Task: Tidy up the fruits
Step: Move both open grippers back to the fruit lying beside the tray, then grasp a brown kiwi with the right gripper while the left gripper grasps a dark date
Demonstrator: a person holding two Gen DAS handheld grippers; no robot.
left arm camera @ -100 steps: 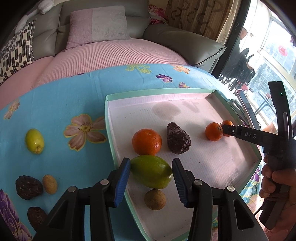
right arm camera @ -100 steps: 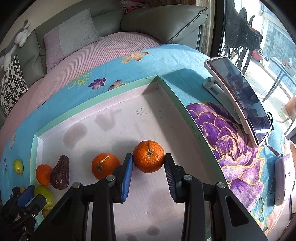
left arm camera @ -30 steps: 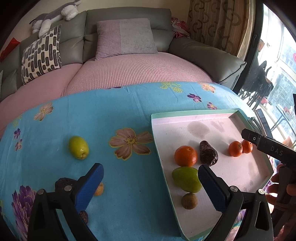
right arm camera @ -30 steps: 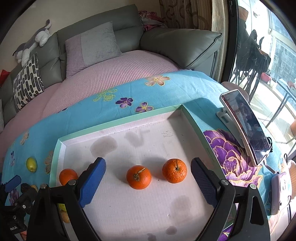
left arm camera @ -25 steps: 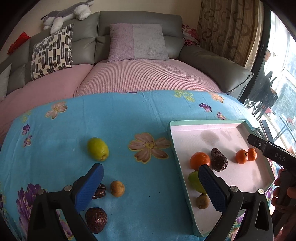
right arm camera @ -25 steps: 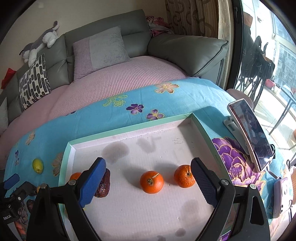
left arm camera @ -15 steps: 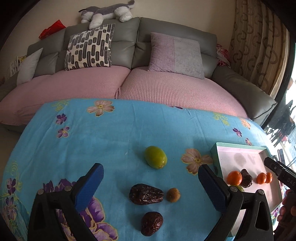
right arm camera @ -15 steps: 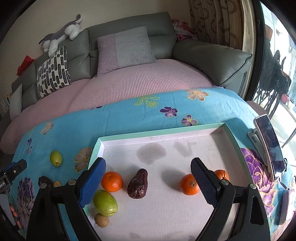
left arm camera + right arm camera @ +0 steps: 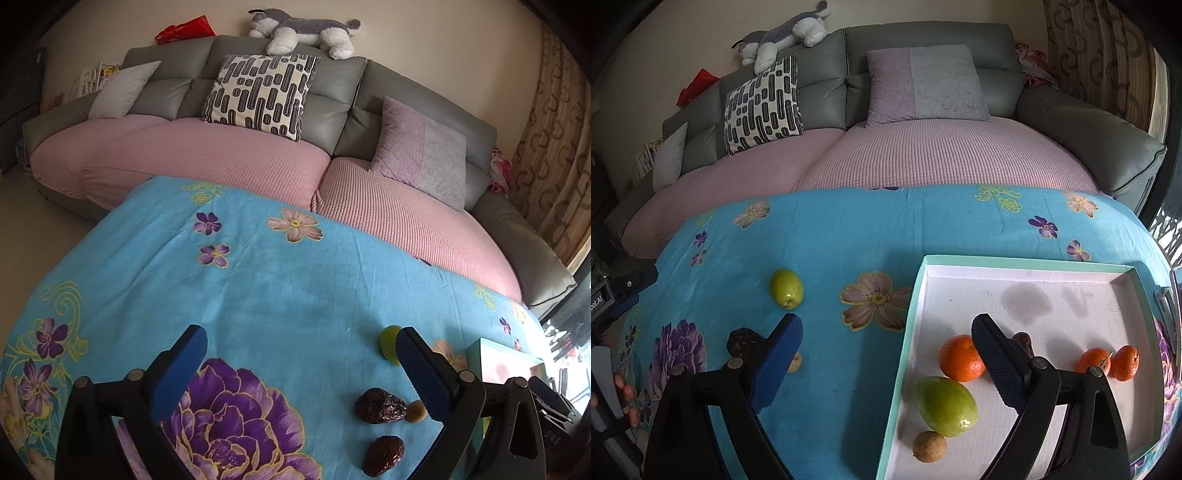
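Note:
My left gripper (image 9: 301,369) is open and empty above the blue flowered cloth. To its right lie a green fruit (image 9: 387,343) half hidden by the right finger, two dark dates (image 9: 378,406) (image 9: 382,456) and a small tan longan (image 9: 416,410). My right gripper (image 9: 888,360) is open and empty over the tray's left rim (image 9: 907,343). In the tray lie an orange (image 9: 960,358), a green mango (image 9: 947,406), a longan (image 9: 929,446), a partly hidden date (image 9: 1023,340) and two tangerines (image 9: 1093,362) (image 9: 1124,363). On the cloth lie a green fruit (image 9: 786,288) and a date (image 9: 744,341).
A grey sofa with pink covers (image 9: 229,162) runs behind the table, with cushions and a plush toy on it. A phone on a stand (image 9: 1176,291) is at the tray's right. The left gripper's body (image 9: 617,291) and a hand (image 9: 624,395) show at the left edge.
Both grippers let go of the mango and a tangerine, opened wide and pulled back. Both views have swung left; the left one now faces the loose fruit on the cloth.

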